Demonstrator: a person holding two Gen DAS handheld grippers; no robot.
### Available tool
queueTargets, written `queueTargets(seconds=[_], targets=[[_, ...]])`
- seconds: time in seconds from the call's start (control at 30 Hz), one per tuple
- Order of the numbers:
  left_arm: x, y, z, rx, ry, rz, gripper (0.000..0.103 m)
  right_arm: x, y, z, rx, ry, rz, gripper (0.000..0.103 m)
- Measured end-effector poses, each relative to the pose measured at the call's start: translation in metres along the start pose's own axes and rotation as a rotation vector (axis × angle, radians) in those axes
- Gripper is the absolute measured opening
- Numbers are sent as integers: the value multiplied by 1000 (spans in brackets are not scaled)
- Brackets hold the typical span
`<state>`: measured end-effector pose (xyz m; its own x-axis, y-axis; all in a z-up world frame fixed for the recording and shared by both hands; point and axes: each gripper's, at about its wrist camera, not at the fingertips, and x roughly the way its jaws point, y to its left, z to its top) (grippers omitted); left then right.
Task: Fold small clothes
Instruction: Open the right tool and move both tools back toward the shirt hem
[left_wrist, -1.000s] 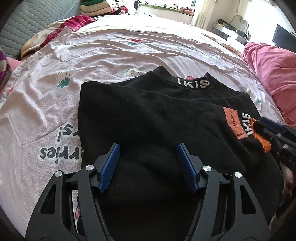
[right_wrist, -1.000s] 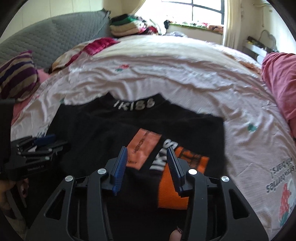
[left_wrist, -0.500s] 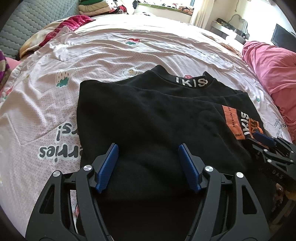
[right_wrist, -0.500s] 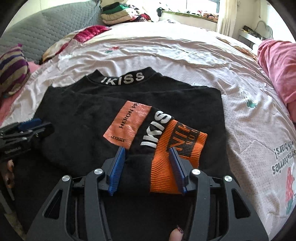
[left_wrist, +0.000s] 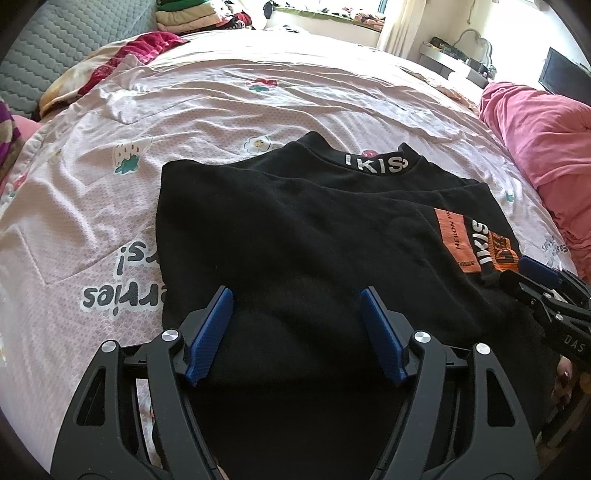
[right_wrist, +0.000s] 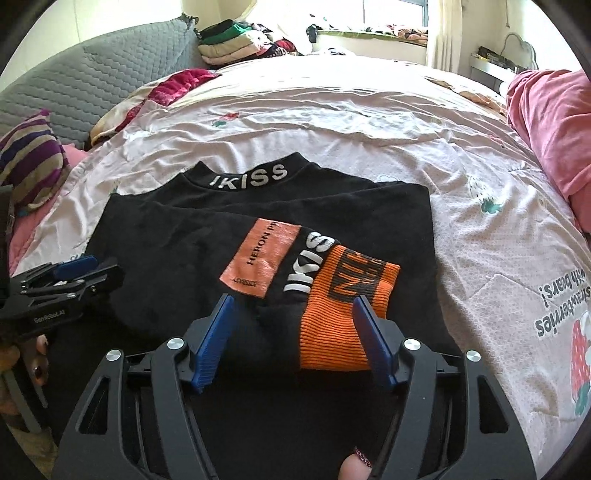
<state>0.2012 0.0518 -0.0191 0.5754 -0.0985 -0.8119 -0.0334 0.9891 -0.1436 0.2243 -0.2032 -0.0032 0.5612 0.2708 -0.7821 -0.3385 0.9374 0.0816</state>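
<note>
Sweater (left_wrist: 303, 236) lies flat on the bed (left_wrist: 221, 110), black, sleeves already folded in across the body. Orange cuff (right_wrist: 343, 314) sits directly ahead of the right gripper (right_wrist: 291, 339), between its spread fingers but touched by neither. Collar lettering faces up at the far end, beyond both tools.

Left gripper (left_wrist: 295, 332): jaws have just been opening and stand wide, blue pads clear of the cloth, nothing gripped. It hangs over the near left part of the sweater, pointed down at it.

Right gripper: jaws have just been opening too, and quickly; nothing is pinched between them. Reads as a release after laying the sleeve down.

Step in hand, as I judge it: sleeve fold finished, both tools letting go. Next likely calls for taking the near hem at two corners, one per gripper, and carrying it away toward the collar to halve the body. The pads need to bite through all layers or the tucked sleeves will slide out. Thick knit, so it should hold a crease poorly.

Surface: soft pink quilt, wrinkled, printed with strawberries and lettering. It gives under pressure.

Room: grey quilted headboard (right_wrist: 92, 74) far left, stacked folded clothes (right_wrist: 236, 40) beyond it, pink blanket (left_wrist: 535, 140) to the right, bright window (right_wrist: 391, 14) ahead.
</note>
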Motion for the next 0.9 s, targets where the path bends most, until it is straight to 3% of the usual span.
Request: queueTargets(seconds=[0.13, 0.5, 0.57, 0.9], targets=[[-3, 0, 1, -5, -1, -5, 66, -5, 1, 2, 5, -14, -1, 78], [-18, -5, 3, -2, -38, -21, 73, -19, 0, 8, 18, -41, -3, 79], [-23, -7, 4, -1, -52, -24, 75, -24, -1, 9, 32, -54, -1, 88], [-39, -6, 6, -2, -84, -18, 81, -39, -2, 11, 41, -86, 0, 88]])
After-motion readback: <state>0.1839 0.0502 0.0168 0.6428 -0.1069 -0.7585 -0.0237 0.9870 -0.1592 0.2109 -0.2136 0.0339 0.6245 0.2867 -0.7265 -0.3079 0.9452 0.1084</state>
